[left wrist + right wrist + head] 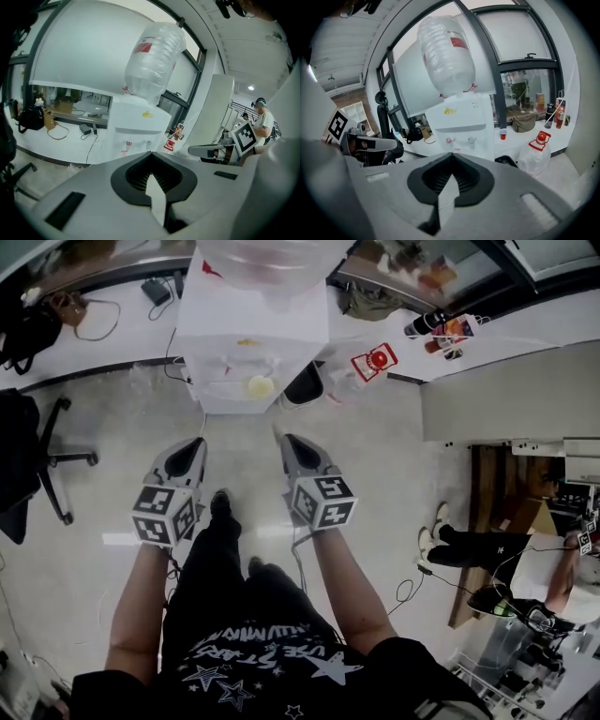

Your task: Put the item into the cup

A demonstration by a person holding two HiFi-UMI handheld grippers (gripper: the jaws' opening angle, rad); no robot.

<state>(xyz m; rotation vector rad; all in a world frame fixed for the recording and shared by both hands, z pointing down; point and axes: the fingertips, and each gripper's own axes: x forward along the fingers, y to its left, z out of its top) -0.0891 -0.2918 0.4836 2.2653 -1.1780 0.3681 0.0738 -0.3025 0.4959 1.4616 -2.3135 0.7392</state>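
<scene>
Beyond the left gripper [195, 444] and right gripper [287, 441], jaws pressed together and empty, stands the white bottle-topped water dispenser [251, 343], equally near each.

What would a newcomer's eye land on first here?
The white water dispenser with a big clear bottle upended on top stands straight ahead of the person. In front of it the left gripper and right gripper are held side by side above the floor, each with its jaws together and nothing between them. A clear jug with a red cap sits on the floor to the dispenser's right.
</scene>
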